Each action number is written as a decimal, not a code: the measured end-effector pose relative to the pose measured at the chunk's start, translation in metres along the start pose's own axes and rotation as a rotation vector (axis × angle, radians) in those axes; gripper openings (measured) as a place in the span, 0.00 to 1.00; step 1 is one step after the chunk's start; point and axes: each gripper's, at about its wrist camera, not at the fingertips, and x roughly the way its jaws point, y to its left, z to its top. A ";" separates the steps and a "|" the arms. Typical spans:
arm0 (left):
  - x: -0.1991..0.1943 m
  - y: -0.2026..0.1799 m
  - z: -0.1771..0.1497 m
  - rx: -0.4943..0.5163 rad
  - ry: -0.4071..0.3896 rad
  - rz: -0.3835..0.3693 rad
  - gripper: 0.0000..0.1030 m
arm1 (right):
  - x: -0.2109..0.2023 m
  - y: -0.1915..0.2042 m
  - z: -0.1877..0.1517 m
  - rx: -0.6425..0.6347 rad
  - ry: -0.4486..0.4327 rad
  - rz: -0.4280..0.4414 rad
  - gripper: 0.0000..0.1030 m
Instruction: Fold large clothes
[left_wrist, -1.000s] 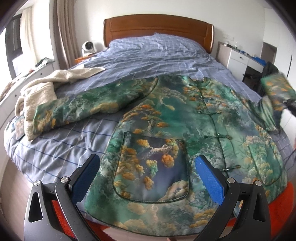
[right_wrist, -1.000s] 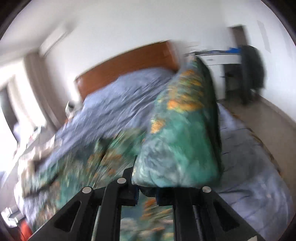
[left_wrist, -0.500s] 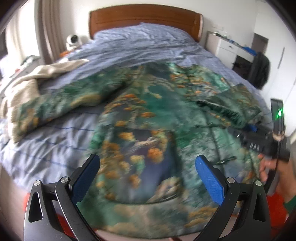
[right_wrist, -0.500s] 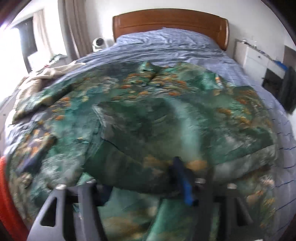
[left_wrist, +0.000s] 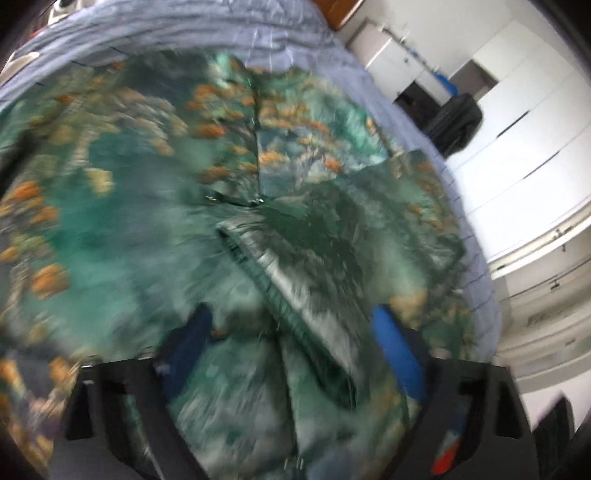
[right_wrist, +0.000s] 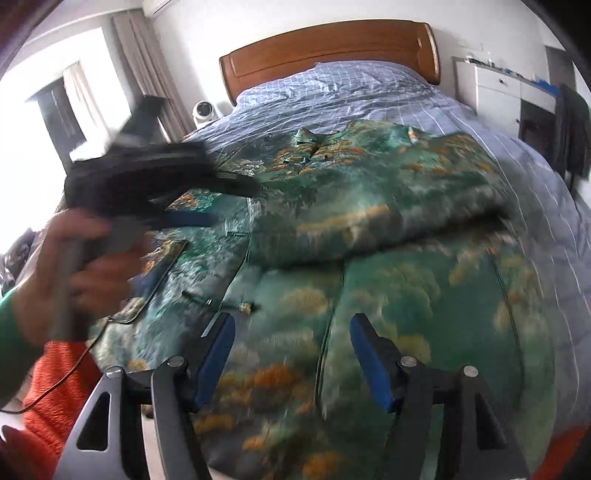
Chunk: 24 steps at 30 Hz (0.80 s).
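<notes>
now | jacket (right_wrist: 369, 266) sleeve folded in | left gripper (left_wrist: 295, 347) narrowing, unpinched | right gripper (right_wrist: 291, 354) spread

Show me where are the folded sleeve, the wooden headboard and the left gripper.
folded sleeve (right_wrist: 369, 229), right wrist view, middle of the fold.
wooden headboard (right_wrist: 325, 51), right wrist view, centre panel.
left gripper (right_wrist: 236, 206), right wrist view, between its fingertips.

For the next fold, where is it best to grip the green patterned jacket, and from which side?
Probably the jacket hem nearest the right gripper, approached from the foot of the bed. That edge lies flat and free, one sleeve is already folded across the chest, and the open jaws point at it.
</notes>
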 end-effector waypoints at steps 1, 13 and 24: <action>0.006 -0.002 0.002 0.007 0.005 0.020 0.66 | -0.005 -0.001 -0.005 0.013 -0.004 0.003 0.64; -0.043 -0.020 0.044 0.156 -0.160 0.146 0.07 | -0.043 -0.045 0.004 0.120 -0.091 -0.022 0.64; -0.001 0.074 0.089 0.038 -0.146 0.247 0.09 | 0.020 -0.127 0.113 0.074 -0.080 -0.125 0.63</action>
